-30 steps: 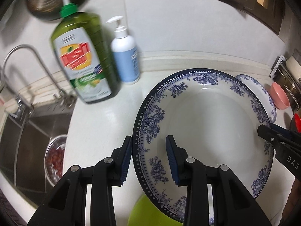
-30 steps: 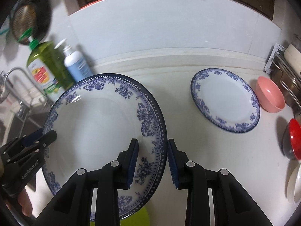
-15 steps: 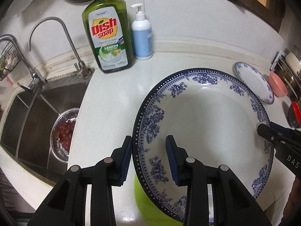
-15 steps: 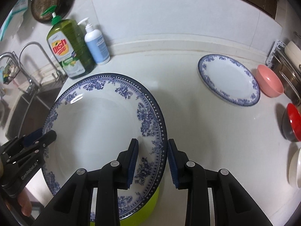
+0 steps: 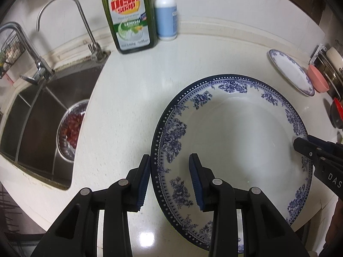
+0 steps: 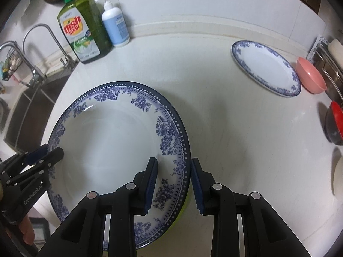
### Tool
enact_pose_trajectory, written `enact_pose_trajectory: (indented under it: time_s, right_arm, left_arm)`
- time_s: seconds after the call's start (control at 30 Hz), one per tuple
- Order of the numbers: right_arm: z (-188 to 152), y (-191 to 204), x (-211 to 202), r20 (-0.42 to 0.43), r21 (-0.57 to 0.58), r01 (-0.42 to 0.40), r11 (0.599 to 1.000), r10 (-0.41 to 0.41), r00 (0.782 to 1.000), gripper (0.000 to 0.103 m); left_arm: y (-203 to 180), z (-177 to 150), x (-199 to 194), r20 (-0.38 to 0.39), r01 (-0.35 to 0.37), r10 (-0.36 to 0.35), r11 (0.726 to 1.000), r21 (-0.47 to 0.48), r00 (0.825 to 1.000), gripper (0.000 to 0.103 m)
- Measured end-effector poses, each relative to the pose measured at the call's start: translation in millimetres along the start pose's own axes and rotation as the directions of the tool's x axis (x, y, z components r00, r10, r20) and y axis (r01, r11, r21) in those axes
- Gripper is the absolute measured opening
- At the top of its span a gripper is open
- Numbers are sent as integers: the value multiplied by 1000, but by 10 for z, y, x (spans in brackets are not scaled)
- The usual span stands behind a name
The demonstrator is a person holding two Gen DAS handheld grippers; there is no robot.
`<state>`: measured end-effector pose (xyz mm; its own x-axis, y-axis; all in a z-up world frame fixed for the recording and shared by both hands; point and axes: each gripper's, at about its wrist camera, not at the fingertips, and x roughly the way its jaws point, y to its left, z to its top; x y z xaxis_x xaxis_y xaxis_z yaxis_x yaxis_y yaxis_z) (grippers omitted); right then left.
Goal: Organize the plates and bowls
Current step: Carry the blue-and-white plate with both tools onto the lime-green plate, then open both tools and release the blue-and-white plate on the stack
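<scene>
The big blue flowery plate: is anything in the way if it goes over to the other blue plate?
Nothing visible. Both claws, left and right, hold the big plate; bare white counter lies between it and the smaller plate. The pink bowl sits beyond.

Your large plate (image 6: pixel 111 141) hides nearly all of the green thing (image 6: pixel 181 208) beneath it (only a sliver shows in the right wrist view). The white dish (image 6: pixel 338 177) at the right edge is cut off, and the dish-soap bottle (image 5: pixel 128 15) loses its cap to the top of the left wrist view.
</scene>
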<state>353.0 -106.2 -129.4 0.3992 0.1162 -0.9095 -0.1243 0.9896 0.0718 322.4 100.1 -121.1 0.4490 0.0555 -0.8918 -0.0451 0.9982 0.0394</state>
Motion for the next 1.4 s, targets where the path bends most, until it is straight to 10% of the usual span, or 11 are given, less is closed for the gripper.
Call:
enact_pose_trajectory:
  time_s: [1.03,1.4]
  right_arm:
    - [-90,13,219,-72,-17,21,1000,-22,997,36]
    - [-82,-64,62,-15,30,9,1000,-8,1000,52]
  left_arm:
    - [-33,-101,264,-79,-2,4,999,36,997,36]
    - [-53,13,56,-9,-10,10,997,71,1000,64]
